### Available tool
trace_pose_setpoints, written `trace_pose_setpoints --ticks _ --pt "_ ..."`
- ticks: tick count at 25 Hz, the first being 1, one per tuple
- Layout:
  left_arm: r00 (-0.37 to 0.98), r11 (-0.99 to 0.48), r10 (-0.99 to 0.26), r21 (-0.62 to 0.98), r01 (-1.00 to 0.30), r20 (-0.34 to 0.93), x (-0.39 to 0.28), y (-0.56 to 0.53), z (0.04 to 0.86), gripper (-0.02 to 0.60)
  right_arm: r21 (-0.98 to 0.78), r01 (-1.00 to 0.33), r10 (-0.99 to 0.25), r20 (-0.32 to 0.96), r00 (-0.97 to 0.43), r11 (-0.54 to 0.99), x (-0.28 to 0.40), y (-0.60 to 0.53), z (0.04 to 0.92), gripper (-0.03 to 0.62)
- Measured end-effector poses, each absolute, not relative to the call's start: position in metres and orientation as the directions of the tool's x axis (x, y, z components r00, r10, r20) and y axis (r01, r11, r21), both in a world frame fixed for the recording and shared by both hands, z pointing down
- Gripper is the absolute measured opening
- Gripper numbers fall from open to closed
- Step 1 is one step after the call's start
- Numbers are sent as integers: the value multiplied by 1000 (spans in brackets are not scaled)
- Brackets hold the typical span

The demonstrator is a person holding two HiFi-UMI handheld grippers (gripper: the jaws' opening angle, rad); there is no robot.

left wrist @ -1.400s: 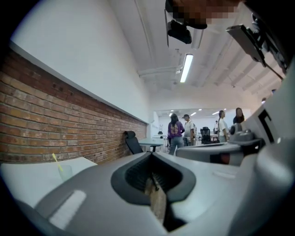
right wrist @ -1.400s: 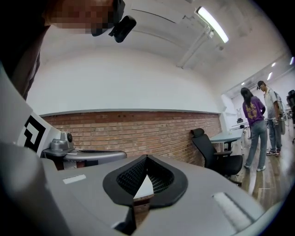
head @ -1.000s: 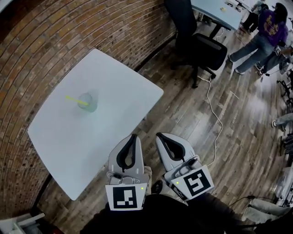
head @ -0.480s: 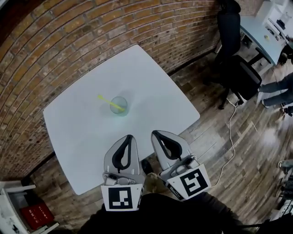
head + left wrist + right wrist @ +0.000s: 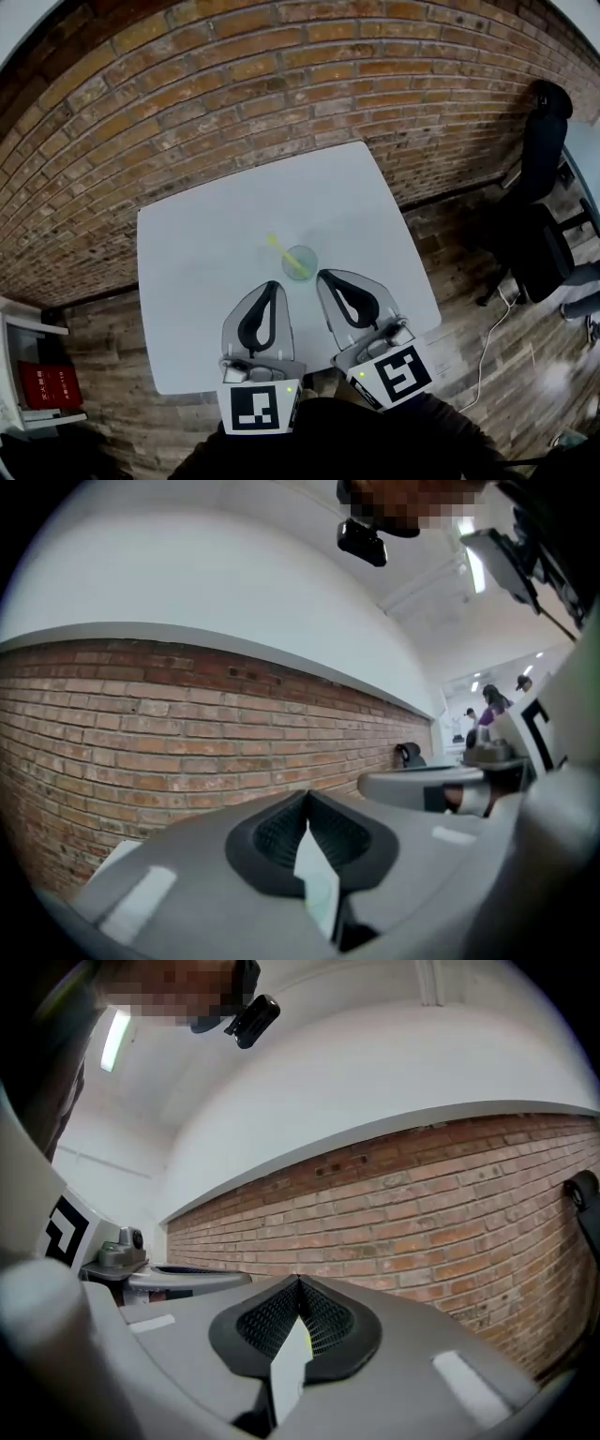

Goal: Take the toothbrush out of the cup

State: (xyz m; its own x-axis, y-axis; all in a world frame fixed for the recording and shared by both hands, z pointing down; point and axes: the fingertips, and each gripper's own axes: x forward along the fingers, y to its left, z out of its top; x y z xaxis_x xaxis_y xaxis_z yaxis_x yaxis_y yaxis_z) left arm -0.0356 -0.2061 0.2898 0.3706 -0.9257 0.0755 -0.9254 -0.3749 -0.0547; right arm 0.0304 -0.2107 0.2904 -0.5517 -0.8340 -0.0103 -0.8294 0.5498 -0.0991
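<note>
A clear cup (image 5: pixel 300 262) stands on the white table (image 5: pixel 197 272) with a yellow-green toothbrush (image 5: pixel 277 246) leaning out of it toward the upper left. My left gripper (image 5: pixel 271 284) hangs just short of the cup on its near left, jaws shut and holding nothing. To the right of it my right gripper (image 5: pixel 322 276) reaches the cup's near right side, shut and empty too. In the left gripper view (image 5: pixel 307 794) and the right gripper view (image 5: pixel 298 1280) the jaws meet at their tips; the cup is hidden behind them.
A brick wall (image 5: pixel 281 84) runs behind the table. A black office chair (image 5: pixel 544 216) stands at the right on the wood floor (image 5: pixel 487 337). A white shelf with a red box (image 5: pixel 42 384) sits at the lower left.
The view has swung left, so the table and cup now sit straight ahead of both grippers. Cup and toothbrush lie much closer to the jaw tips. Both grippers stay shut.
</note>
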Motion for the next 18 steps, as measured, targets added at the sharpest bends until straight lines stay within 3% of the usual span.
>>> trace_pose_setpoints --ticks 10,18 --pt "209 -210 -976 -9 -978 60 -63 -266 279 8 -67 -719 -720 9 -694 692 -2 -278 282 0" --pt "158 -157 -983 20 -987 96 -81 -292 306 8 -108 -663 -656 101 -748 740 -25 -303 322 2"
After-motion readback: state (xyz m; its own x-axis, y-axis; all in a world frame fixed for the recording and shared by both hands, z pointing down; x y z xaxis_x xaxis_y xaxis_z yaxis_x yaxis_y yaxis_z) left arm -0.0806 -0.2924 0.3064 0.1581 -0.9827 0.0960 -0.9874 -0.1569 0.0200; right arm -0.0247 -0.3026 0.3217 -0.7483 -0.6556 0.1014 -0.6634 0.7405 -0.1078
